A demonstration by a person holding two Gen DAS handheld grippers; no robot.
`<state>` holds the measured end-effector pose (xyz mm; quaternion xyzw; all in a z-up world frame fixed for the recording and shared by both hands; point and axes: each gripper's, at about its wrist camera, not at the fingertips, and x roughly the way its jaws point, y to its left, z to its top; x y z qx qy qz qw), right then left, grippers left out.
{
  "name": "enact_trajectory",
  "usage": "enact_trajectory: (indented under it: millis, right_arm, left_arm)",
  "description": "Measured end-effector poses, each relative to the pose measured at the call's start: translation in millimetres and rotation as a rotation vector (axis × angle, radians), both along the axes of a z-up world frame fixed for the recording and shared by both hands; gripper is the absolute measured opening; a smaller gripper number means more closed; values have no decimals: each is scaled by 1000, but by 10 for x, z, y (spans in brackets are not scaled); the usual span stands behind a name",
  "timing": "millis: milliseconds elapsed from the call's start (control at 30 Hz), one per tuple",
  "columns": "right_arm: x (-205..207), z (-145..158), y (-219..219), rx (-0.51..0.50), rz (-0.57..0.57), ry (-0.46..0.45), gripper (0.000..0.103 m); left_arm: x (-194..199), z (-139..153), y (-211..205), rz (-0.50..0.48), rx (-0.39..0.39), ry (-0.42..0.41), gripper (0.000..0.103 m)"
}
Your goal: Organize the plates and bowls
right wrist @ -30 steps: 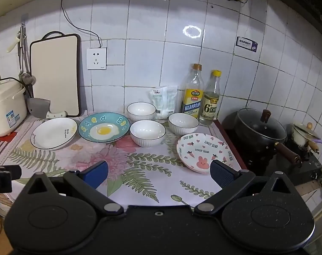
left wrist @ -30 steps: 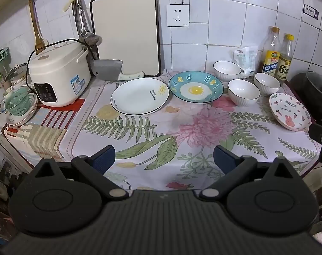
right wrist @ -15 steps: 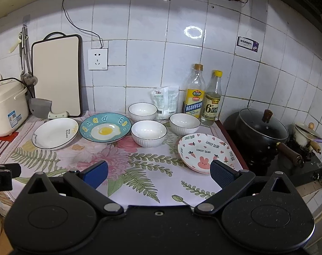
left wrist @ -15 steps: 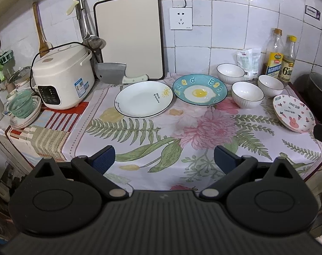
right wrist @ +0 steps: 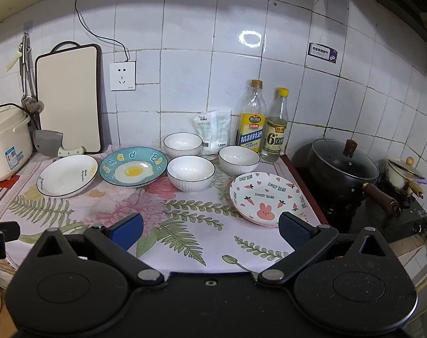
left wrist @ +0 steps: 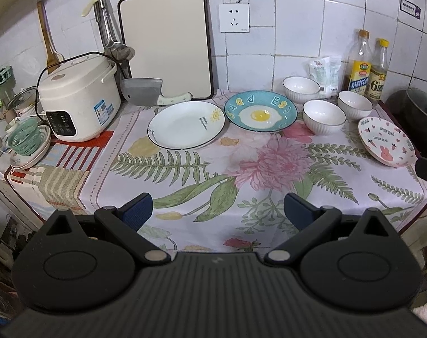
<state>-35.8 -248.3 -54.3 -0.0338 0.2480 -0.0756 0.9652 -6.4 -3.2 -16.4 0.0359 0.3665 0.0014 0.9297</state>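
Left wrist view
Left gripper [left wrist: 217, 208]: jaws wide apart, nothing held, poised over the near edge of the bench [left wrist: 185, 197].
White plate [left wrist: 186, 124]: flat on the cloth, left of centre, just beside the egg plate [left wrist: 260, 110]; rims close, contact not clear.
Bowls: three white, all separate: back bowl [left wrist: 301, 89] near the wall, middle bowl [left wrist: 324, 116] in front of it, right bowl [left wrist: 354, 104] by the bottles [left wrist: 368, 67].
Bunny plate [left wrist: 386, 141]: alone at the right edge, apart from the other plates.

Right wrist view
Right gripper [right wrist: 210, 229]: jaws wide apart, nothing held, low over the near bench, the bunny plate [right wrist: 267, 197] just ahead to its right.
Layout: same spread; white plate [right wrist: 68, 175], egg plate [right wrist: 133, 166], middle bowl [right wrist: 190, 173].

Progress: judged not begun. No plate stacked, no bowl nested; all six pieces left to gather.

Change from earlier frames: crockery unmoved. Left view now takes in slightly more of the bench and wall, so that gripper appears to have drawn back and risen a little; right view nearly the same.
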Motion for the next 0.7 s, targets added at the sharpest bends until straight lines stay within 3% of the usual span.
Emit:
enact_trajectory:
  millis: [267, 700]
  right_arm:
    - [-46, -47, -74, 42, 6, 1, 103]
    - [-93, -103, -84, 13, 13, -6, 103]
  left_arm:
    - [-5, -44, -39, -18, 11, 29, 101]
    - [-5, -103, -99, -49, 27, 68, 101]
